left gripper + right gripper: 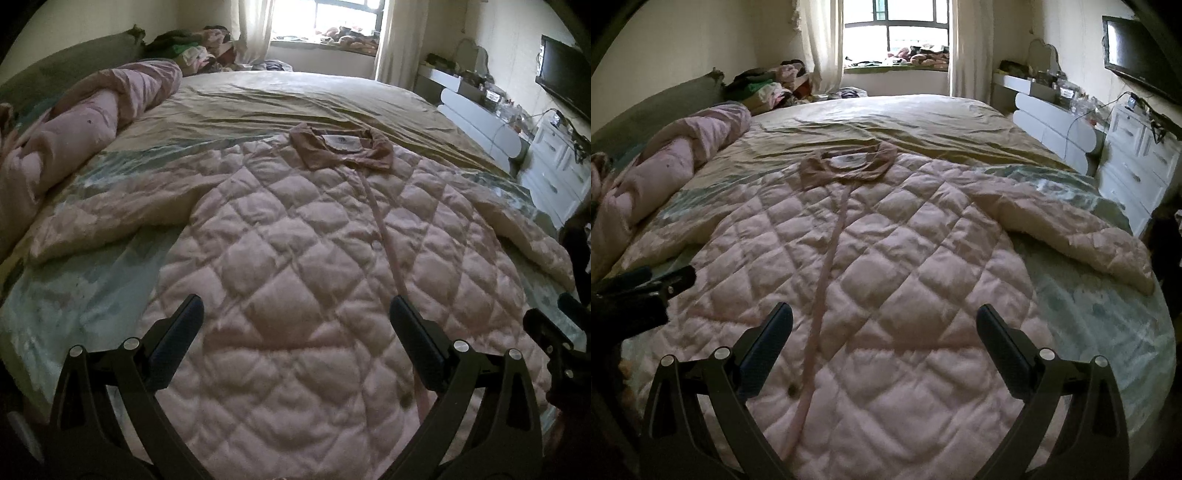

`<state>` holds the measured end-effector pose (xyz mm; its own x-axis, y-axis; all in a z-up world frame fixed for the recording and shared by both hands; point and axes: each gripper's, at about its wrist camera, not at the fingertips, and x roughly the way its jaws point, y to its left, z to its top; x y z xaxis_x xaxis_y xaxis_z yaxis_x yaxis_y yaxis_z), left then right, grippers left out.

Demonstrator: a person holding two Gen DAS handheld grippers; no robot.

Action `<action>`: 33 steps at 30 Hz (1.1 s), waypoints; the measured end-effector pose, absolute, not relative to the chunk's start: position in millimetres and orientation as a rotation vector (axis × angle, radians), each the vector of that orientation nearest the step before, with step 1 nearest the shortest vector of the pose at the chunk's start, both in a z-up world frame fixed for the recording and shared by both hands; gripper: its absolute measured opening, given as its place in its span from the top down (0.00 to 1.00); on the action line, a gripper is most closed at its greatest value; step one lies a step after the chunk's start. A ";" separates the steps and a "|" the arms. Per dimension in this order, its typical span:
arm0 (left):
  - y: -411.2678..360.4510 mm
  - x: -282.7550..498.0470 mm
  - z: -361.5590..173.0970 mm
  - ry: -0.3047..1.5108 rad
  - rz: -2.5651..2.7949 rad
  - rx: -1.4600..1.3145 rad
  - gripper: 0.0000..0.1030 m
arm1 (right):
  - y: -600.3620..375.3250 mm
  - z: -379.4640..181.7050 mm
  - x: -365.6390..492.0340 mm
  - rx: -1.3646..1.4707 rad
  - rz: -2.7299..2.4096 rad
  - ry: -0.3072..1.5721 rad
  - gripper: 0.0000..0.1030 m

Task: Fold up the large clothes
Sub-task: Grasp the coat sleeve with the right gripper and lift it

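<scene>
Quilted pink coat (295,236) lies spread face-up on the bed (314,96), collar (343,146) at 12 o'clock, both sleeves splayed toward 9 and 3 o'clock, likely laid flat for folding. Left claw (295,328) and right claw (884,328) hover over its hem, jaws wide apart, empty. Bare sheet beyond the collar gives room; a bundled pink quilt (85,125) crowds 10 o'clock.
</scene>
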<state>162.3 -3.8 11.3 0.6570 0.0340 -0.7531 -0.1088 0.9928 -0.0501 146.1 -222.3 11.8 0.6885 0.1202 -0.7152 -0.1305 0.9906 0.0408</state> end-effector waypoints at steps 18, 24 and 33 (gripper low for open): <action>-11.8 291.3 -4.4 0.889 0.043 -0.021 0.08 | -301.2 -10.9 281.1 0.079 -0.076 0.840 0.04; -10.8 326.5 -19.9 0.927 0.047 -0.008 0.08 | -368.0 -31.7 306.8 0.186 -0.218 0.884 0.04; 4.7 352.0 -40.1 0.951 0.080 -0.014 0.08 | -502.0 -75.8 311.0 0.459 -0.542 0.921 0.04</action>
